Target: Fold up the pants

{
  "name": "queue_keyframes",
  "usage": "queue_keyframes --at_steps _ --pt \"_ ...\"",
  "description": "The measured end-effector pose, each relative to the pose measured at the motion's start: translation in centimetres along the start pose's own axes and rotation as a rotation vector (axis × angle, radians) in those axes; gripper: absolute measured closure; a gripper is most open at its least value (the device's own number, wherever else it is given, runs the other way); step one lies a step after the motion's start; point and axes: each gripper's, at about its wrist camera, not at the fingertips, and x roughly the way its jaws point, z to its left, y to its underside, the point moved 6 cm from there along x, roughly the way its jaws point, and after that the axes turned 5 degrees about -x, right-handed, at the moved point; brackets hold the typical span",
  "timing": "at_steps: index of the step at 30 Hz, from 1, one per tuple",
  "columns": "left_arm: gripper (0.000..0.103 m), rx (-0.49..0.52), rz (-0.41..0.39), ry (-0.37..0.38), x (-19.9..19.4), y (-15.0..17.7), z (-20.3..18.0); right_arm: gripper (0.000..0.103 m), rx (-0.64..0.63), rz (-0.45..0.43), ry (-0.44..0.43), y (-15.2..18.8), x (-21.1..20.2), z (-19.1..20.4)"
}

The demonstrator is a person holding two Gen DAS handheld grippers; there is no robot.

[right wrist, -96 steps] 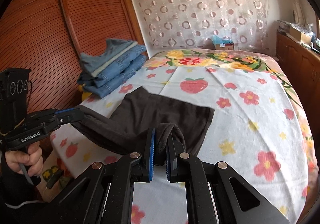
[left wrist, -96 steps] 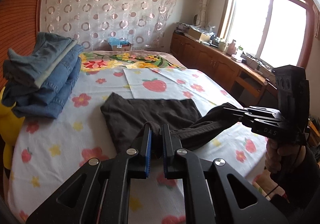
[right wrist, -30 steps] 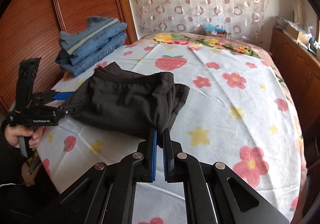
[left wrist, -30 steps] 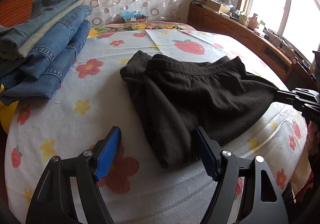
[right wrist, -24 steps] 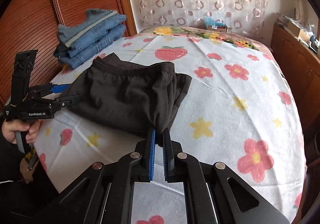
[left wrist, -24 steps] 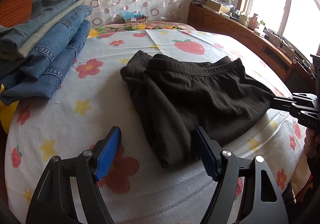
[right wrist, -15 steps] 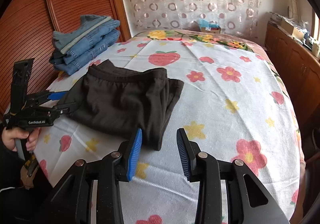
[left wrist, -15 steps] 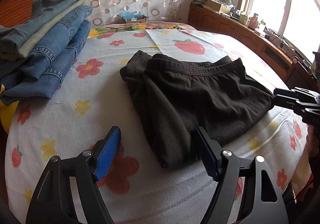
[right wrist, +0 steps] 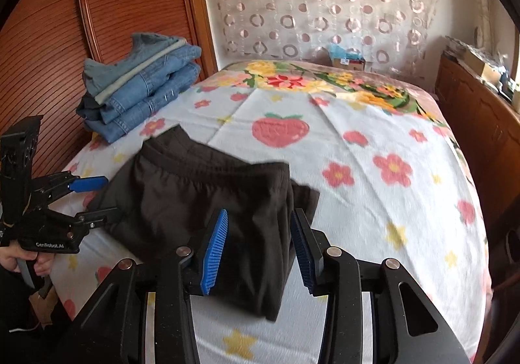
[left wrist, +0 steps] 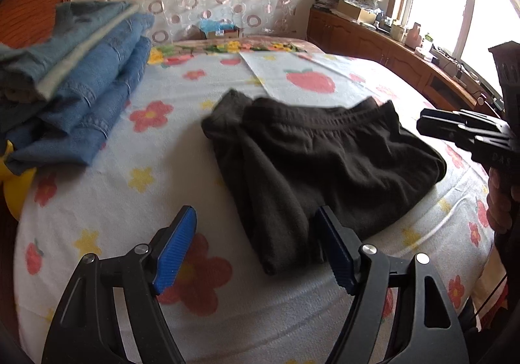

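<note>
While the dark pants (right wrist: 208, 201) lie folded on the flowered bedsheet (right wrist: 390, 201), both grippers stand apart and empty. The right gripper (right wrist: 258, 245), whose jaws have just been opening, frees the near corner; the left gripper (left wrist: 256, 247) straddles the other. Draw both straight back, I judge, so no pad drags the fold open.

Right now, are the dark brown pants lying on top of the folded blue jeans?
No, the dark brown pants lie on the flowered bedspread, apart from the jeans.

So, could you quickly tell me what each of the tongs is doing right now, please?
Left tongs: open, holding nothing.
Right tongs: open, just released the pants, which lie on the bed.
</note>
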Motion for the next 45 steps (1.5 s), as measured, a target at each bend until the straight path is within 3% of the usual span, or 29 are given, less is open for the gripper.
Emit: queue_keyframes --at_steps 3,6,9,13,15,17,18,19,22,27,33,38,40,42,43,45 --pt "0.027 0.004 -0.028 0.014 -0.5 -1.3 0.1 0.061 -0.014 -0.001 -0.006 -0.7 0.8 -0.4" --pt "0.047 0.017 -0.037 0.050 -0.3 -2.8 -0.1 0.061 -0.023 0.019 -0.008 -1.1 2.2 -0.7" --pt "0.054 0.032 -0.013 0.068 1.0 -4.3 -0.3 0.061 -0.033 0.048 -0.006 -1.3 3.8 -1.0" --pt "0.057 0.062 0.014 0.063 2.6 -5.6 -0.6 0.063 -0.010 0.075 -0.022 -1.6 5.4 -1.7" --pt "0.060 0.071 0.025 0.073 3.0 -5.8 -0.8 0.071 0.015 0.081 -0.056 -1.6 5.7 -1.9" --pt "0.069 0.075 0.033 0.078 3.4 -5.9 -0.9 0.082 0.030 0.078 -0.081 -1.7 5.7 -2.2" --pt "0.082 0.072 0.026 0.070 3.5 -6.0 -0.9 0.086 0.031 0.075 -0.093 -1.9 5.6 -2.2" --pt "0.086 0.071 0.017 0.056 3.4 -6.1 -0.9 0.088 0.028 0.068 -0.096 -2.0 5.5 -2.2" --pt "0.092 0.070 -0.021 0.067 2.5 -6.6 -1.4 0.094 0.005 0.024 -0.078 -2.5 4.7 -1.9" --pt "0.092 0.060 -0.049 0.052 2.0 -8.0 -1.4 0.094 -0.005 -0.055 -0.015 -3.4 3.4 -1.3" --pt "0.092 0.068 0.009 0.032 4.1 -7.6 -1.0 0.094 -0.009 0.033 0.032 -2.6 6.0 -1.2" --pt "0.077 0.062 0.037 0.007 4.3 -6.9 -0.5 0.087 0.020 0.061 0.015 -2.2 6.4 -1.3" --pt "0.059 0.063 0.031 -0.006 4.0 -6.8 -0.3 0.081 0.022 0.054 0.020 -2.6 5.9 -1.5" --pt "0.050 0.059 0.026 -0.007 3.7 -6.6 0.0 0.070 0.017 0.045 0.034 -2.6 5.1 -1.7" --pt "0.041 0.058 0.034 -0.016 3.8 -6.5 0.1 0.068 0.014 0.041 0.038 -2.5 4.7 -1.5" --pt "0.034 0.047 0.061 -0.046 4.3 -6.1 0.6 0.064 0.015 0.035 0.033 -2.1 4.1 -1.3"
